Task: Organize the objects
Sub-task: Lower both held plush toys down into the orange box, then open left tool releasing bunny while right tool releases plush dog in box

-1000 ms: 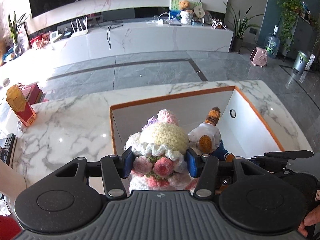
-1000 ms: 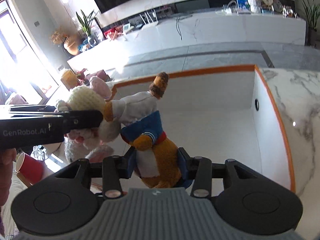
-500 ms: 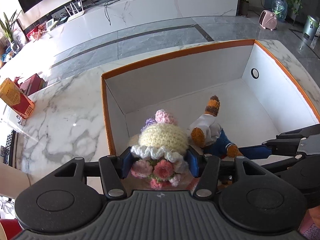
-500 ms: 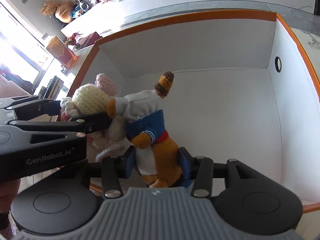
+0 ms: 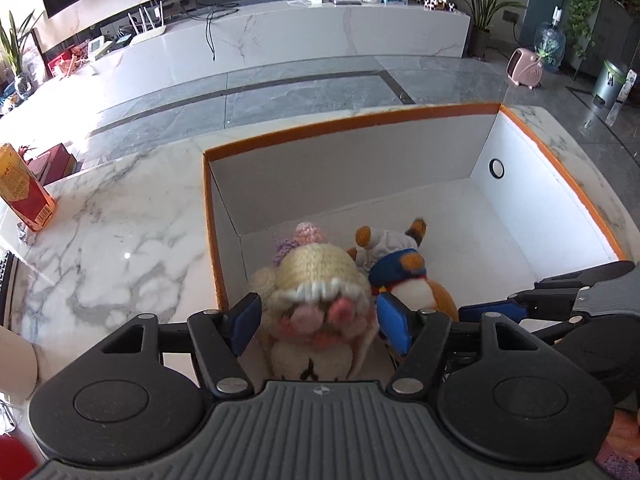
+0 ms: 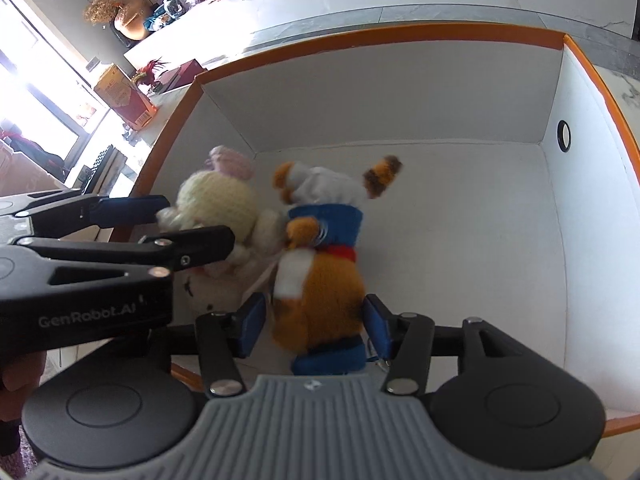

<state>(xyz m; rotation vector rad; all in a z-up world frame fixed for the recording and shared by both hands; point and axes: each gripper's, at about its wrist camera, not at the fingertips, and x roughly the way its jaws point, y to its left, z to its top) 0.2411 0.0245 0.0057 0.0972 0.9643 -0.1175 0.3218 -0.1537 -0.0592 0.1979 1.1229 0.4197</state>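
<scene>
We see a cream crocheted doll (image 5: 316,276) with pink flowers, an orange plush (image 6: 320,280) in blue, an orange-rimmed white box (image 5: 344,124), a grey-veined white marble tabletop (image 5: 120,248).

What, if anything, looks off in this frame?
Nothing stands out. The crocheted doll and orange plush dog lie side by side, touching, in the white box; each tool, left and right, is open around its toy.

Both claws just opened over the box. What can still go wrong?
1. Crocheted doll sits between the open left claw pads; yarn may snag on withdrawal.
2. Orange plush toy leans against the doll; pulling either claw could topple both.
3. Right claw sits beside the left claw; they may collide.
</scene>
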